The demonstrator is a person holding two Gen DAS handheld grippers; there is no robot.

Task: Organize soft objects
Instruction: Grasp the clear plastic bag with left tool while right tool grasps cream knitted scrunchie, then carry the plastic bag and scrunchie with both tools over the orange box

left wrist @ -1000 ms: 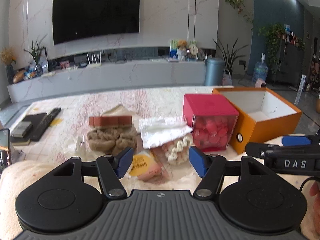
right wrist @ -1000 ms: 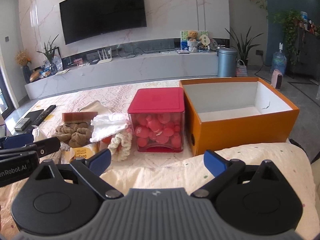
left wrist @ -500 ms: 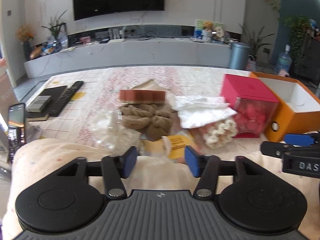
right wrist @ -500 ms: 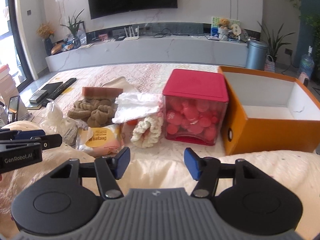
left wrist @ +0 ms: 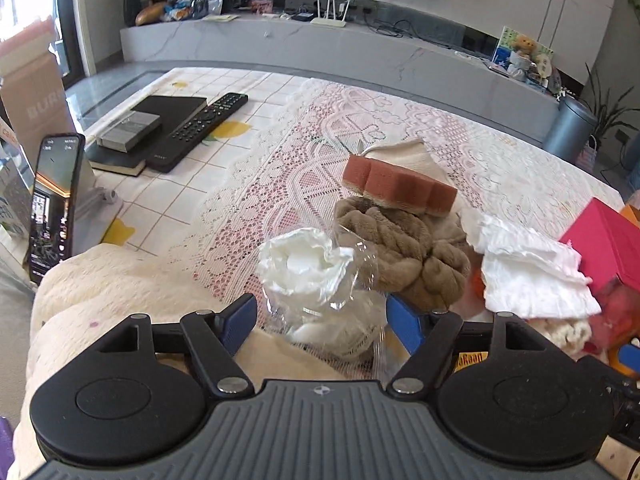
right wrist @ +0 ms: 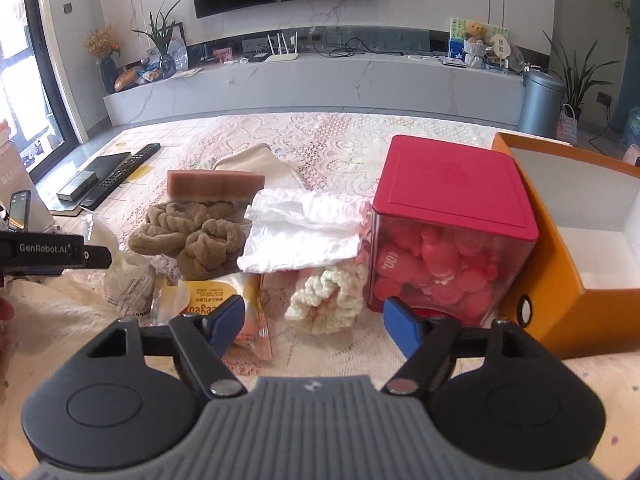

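Note:
My left gripper [left wrist: 321, 322] is open, its jaws on either side of a clear bag of white soft stuff [left wrist: 304, 270], not closed on it. Behind it lie a brown plush twist [left wrist: 404, 252], a pink sponge [left wrist: 400, 186] and white crumpled paper [left wrist: 528, 264]. My right gripper [right wrist: 314, 324] is open and empty above the table's near edge, just in front of a cream knitted scrunchie [right wrist: 328, 292] and a yellow-labelled packet [right wrist: 208, 296]. The brown plush [right wrist: 188, 240], sponge [right wrist: 216, 184] and white paper [right wrist: 304, 236] lie beyond. The left gripper's side [right wrist: 52, 254] shows at the left.
A red-lidded clear box of pink pieces [right wrist: 452, 232] stands beside an open orange box [right wrist: 580, 240] at the right. A remote [left wrist: 200, 128], books [left wrist: 144, 128] and a propped phone [left wrist: 56, 204] are at the left. A cream blanket [left wrist: 120, 280] covers the near edge.
My left gripper has swung left and moved in around the clear bag of white stuff. My right gripper has turned left and closer to the pile, jaws still open.

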